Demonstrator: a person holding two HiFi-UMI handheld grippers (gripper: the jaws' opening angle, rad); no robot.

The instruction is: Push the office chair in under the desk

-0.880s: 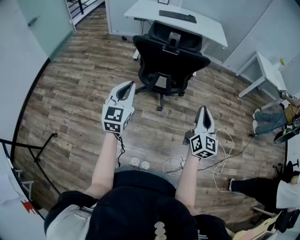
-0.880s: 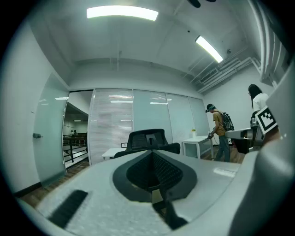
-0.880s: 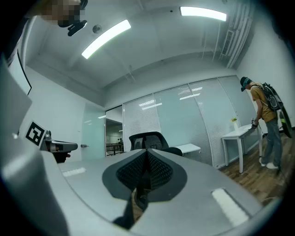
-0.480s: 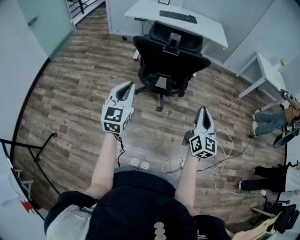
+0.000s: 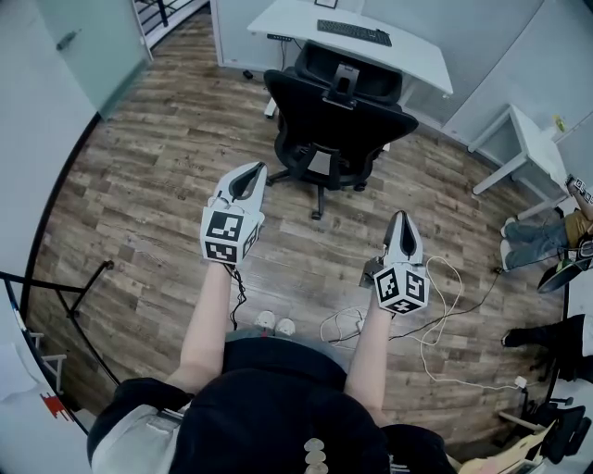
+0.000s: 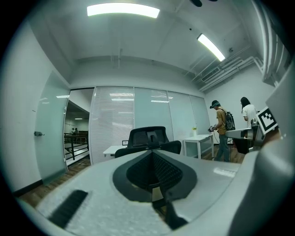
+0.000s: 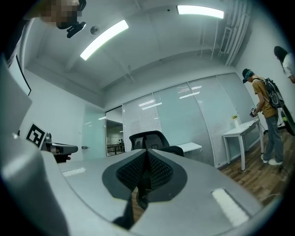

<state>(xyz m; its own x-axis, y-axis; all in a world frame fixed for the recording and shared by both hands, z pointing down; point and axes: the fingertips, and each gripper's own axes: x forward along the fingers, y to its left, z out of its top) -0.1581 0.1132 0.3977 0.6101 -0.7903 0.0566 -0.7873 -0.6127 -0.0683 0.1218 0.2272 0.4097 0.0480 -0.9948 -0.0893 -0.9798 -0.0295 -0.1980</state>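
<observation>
Approach is judged: well short of the office chair (image 5: 338,111), left gripper (image 5: 251,169) and right gripper (image 5: 401,216), closed empty, must be advanced.

The room is bright all over. Long ceiling lights (image 6: 122,9) glow white and glare a little. The wood floor (image 5: 148,185) has a soft shine, and the chair (image 5: 315,120) throws only a faint shadow. Every picture bends at the edges, with dark corners. Up close, the left tongs (image 6: 152,154) and right tongs (image 7: 146,152) look fuzzy; the far room is clear.
</observation>
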